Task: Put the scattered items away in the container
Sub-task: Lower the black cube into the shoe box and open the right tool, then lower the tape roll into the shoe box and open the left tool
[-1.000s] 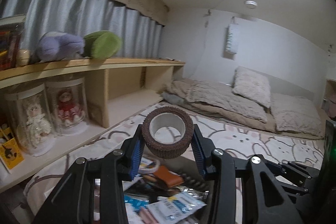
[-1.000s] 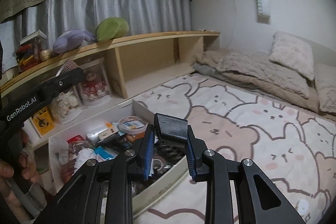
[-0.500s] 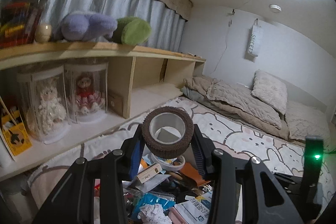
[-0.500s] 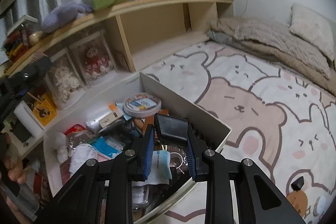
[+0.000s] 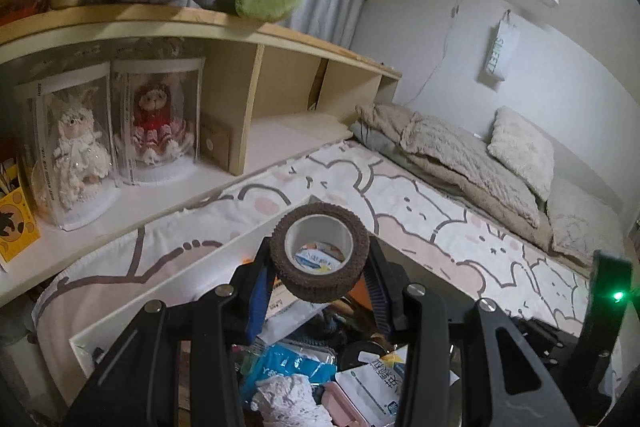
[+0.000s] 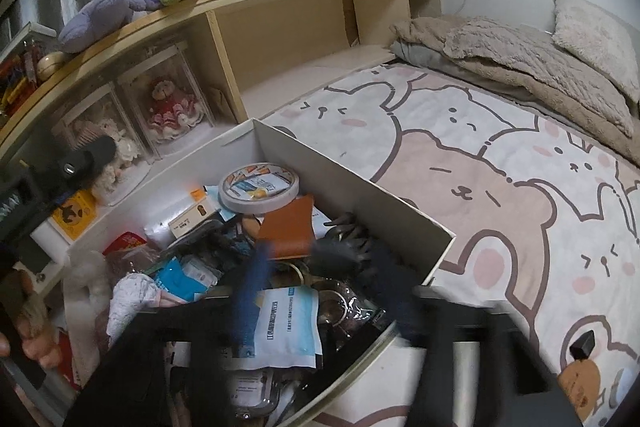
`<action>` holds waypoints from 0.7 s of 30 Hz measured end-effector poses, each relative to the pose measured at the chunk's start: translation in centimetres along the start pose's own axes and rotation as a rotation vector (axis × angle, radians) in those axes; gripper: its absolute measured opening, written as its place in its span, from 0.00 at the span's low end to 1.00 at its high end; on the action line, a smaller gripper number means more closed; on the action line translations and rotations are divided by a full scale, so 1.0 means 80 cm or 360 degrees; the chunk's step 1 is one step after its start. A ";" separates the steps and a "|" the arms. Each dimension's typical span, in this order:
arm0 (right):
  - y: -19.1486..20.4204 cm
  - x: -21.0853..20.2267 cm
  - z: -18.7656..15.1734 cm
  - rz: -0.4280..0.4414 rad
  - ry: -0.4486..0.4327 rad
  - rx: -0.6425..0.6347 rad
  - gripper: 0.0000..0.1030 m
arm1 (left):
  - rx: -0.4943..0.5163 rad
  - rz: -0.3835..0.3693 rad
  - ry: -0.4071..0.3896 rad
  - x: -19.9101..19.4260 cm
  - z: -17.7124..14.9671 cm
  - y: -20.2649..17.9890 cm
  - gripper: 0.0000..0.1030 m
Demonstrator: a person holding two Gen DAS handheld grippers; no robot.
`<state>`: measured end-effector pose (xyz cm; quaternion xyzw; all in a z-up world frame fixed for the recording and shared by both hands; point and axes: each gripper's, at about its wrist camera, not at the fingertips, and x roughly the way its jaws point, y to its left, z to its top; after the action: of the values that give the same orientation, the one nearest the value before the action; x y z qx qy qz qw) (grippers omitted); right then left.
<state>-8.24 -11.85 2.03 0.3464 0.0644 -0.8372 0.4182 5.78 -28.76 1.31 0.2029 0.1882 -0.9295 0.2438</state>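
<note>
My left gripper [image 5: 318,277] is shut on a brown roll of bandage tape [image 5: 319,257] and holds it above the white box [image 5: 168,291]. The box [image 6: 352,179] sits on the bed and is full of small items: a white tape roll [image 6: 259,187], an orange wallet [image 6: 290,227], packets and a blue pouch [image 6: 182,277]. My right gripper [image 6: 320,267] is blurred by motion, its fingers spread apart over the box. A dark grey object [image 6: 340,251] lies blurred between them, just above the box's contents.
The bed has a cartoon-animal sheet [image 6: 500,163] with a small black item [image 6: 582,343] at the lower right. A wooden shelf [image 5: 248,39] with boxed dolls [image 5: 156,123] and plush toys runs along the left. Blankets and pillows [image 5: 516,151] lie at the far end.
My right gripper has opened over the box and let go of the dark block it held. My left gripper has moved lower over the box with the brown roll.
</note>
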 end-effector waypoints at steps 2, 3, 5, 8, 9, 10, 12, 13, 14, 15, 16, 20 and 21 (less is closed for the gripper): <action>0.002 -0.003 0.000 -0.0004 -0.0009 -0.0015 0.72 | 0.0003 -0.0002 0.0028 0.005 -0.003 -0.002 0.41; 0.003 -0.004 0.001 -0.0007 -0.0013 -0.0016 0.72 | -0.0005 -0.0001 0.0047 0.008 -0.004 -0.003 0.41; 0.001 -0.007 0.001 -0.0001 -0.0021 0.0000 0.72 | -0.0025 0.0003 0.0081 0.013 -0.005 -0.002 0.41; -0.001 -0.012 0.003 0.0010 -0.0035 0.0030 0.72 | -0.0044 0.0003 0.0123 0.019 -0.007 0.000 0.41; -0.002 -0.013 0.004 0.0013 -0.0039 0.0035 0.72 | -0.0051 -0.0006 0.0138 0.020 -0.008 0.001 0.41; -0.001 -0.015 0.004 0.0017 -0.0043 0.0039 0.72 | -0.0059 -0.0016 0.0151 0.022 -0.009 0.001 0.41; -0.001 -0.017 0.006 0.0025 -0.0054 0.0051 0.72 | -0.0060 -0.0034 0.0185 0.028 -0.012 -0.001 0.41; -0.001 -0.019 0.006 0.0030 -0.0058 0.0057 0.72 | -0.0057 -0.0045 0.0199 0.030 -0.013 -0.002 0.41; -0.001 -0.020 0.007 0.0035 -0.0063 0.0061 0.72 | -0.0055 -0.0056 0.0213 0.032 -0.013 -0.004 0.41; -0.001 -0.021 0.008 0.0035 -0.0066 0.0063 0.72 | -0.0051 -0.0069 0.0231 0.034 -0.015 -0.005 0.41; -0.001 -0.022 0.009 0.0034 -0.0070 0.0064 0.72 | -0.0048 -0.0075 0.0245 0.036 -0.015 -0.007 0.41; -0.001 -0.024 0.010 0.0028 -0.0074 0.0074 0.72 | -0.0051 -0.0142 0.0335 0.046 -0.021 -0.012 0.41; -0.001 -0.024 0.010 0.0025 -0.0075 0.0076 0.72 | -0.0038 -0.0143 0.0351 0.048 -0.022 -0.014 0.41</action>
<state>-7.96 -10.86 3.86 0.3370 0.0318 -0.8432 0.4177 2.61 -28.51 -1.69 0.2922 0.2340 -0.9092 0.1820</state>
